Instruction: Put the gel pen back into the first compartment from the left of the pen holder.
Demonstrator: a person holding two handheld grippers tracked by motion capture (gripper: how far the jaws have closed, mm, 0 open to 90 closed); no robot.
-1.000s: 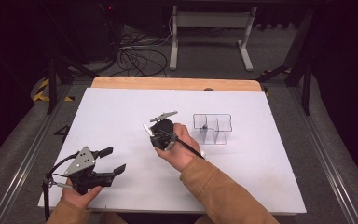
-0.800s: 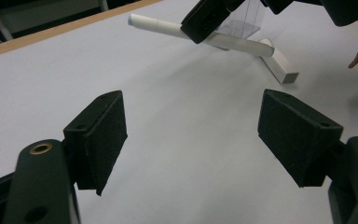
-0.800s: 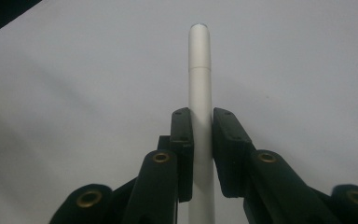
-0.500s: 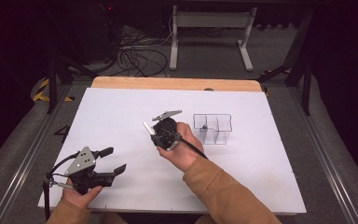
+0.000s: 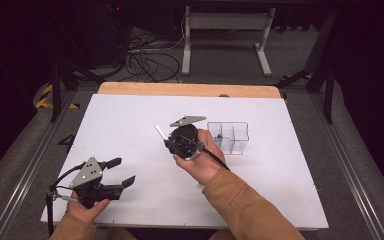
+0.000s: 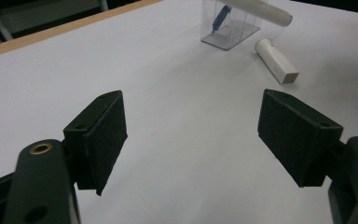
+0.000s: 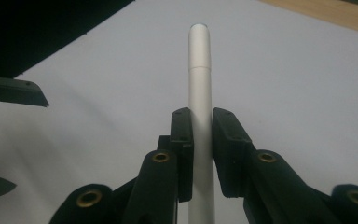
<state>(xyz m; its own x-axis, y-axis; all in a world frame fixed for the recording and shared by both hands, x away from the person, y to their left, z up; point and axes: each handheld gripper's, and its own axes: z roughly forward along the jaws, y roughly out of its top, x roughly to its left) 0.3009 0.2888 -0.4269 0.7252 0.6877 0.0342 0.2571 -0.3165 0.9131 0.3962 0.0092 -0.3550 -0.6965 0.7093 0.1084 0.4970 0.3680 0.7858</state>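
My right gripper [image 5: 169, 141] [image 7: 201, 122] is shut on a white pen [image 5: 159, 132] [image 7: 200, 70], held above the middle of the white table [image 5: 130, 120]; the pen's tip points up and to the left. In the left gripper view the same pen [image 6: 263, 8] hangs in the air near the top edge. A clear plastic box [image 5: 229, 137] [image 6: 230, 28] with compartments stands just right of that hand, and a blue pen [image 6: 220, 16] stands in it. My left gripper [image 5: 124, 170] [image 6: 193, 135] rests low at the front left, open, with nothing between its jaws.
A short white tube [image 6: 276, 60] lies on the table in front of the clear box. A wooden strip [image 5: 190, 90] borders the table's far edge. Beyond it are cables [image 5: 145, 60] and a metal stand [image 5: 225, 30] on the floor.
The right hand has lifted the white pen a little higher and drifted slightly to the right. The left gripper has stayed where it was.
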